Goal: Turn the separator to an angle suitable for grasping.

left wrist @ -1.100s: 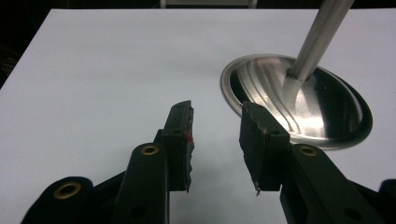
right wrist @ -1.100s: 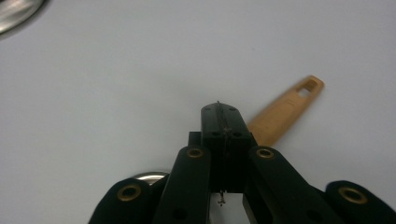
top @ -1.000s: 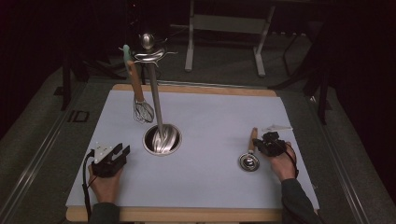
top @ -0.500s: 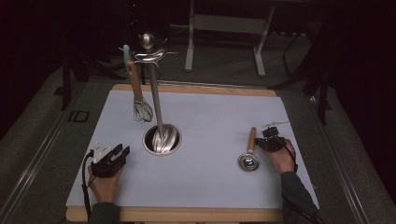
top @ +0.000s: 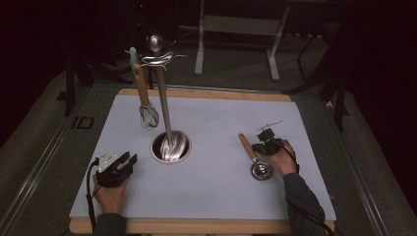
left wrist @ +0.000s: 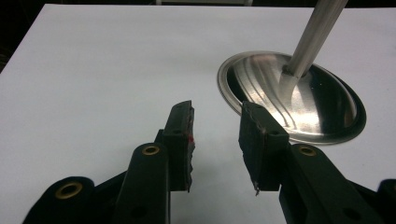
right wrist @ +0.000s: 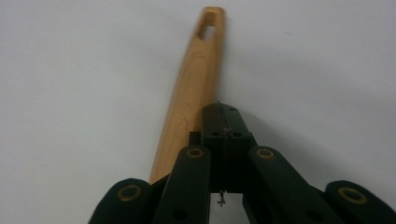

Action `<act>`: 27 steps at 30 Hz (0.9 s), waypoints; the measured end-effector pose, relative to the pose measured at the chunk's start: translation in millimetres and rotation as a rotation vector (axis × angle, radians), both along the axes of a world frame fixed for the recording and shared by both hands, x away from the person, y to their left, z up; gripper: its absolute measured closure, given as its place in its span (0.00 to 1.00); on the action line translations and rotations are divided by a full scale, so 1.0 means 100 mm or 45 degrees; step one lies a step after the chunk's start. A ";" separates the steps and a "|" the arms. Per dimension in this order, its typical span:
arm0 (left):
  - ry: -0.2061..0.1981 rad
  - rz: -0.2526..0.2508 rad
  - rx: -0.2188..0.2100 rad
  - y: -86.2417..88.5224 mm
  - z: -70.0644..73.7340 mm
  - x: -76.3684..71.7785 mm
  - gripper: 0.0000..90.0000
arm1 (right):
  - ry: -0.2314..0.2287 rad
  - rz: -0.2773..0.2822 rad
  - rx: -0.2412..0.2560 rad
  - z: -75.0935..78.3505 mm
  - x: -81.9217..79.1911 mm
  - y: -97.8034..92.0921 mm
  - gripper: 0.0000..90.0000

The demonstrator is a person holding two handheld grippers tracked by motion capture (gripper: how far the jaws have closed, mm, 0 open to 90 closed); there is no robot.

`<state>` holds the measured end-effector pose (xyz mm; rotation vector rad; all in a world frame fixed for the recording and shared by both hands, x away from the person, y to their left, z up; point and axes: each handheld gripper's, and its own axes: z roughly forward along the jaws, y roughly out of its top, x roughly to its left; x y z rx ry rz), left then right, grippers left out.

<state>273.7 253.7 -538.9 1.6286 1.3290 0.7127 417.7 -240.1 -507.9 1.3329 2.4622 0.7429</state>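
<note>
A small metal ladle [top: 260, 170] with a wooden handle [top: 247, 146] lies on the white table cover at the right. My right gripper [top: 261, 141] rests just right of that handle, jaws shut with nothing between them. In the right gripper view the handle [right wrist: 191, 98] runs forward along the left side of the shut jaws [right wrist: 225, 114]. My left gripper [top: 127, 160] sits open at the front left, empty. In the left gripper view its fingertips [left wrist: 215, 122] point toward the stand's round steel base [left wrist: 299, 105].
A steel stand [top: 169, 147] with a tall pole rises from mid-table. A whisk [top: 148, 116] with a wooden handle hangs from its top hook. The white cover [top: 211, 196] lies on a wooden board. Dark floor and a metal frame lie beyond.
My right gripper has shifted left against the ladle's handle, and the handle's far end has swung left. The left gripper has stayed put.
</note>
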 end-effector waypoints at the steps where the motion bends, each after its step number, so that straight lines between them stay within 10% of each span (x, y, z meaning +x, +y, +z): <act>1: -0.002 -0.001 0.000 0.00 0.00 0.00 0.73 | 0.001 0.016 -0.007 0.00 0.00 0.04 1.00; 11: -0.004 -0.003 0.012 -0.01 0.00 0.00 0.73 | 0.022 0.115 0.017 0.13 -0.09 0.16 0.95; 27: -0.001 -0.006 0.033 -0.03 0.00 0.00 0.73 | 0.220 0.180 0.017 0.17 -0.14 0.08 0.79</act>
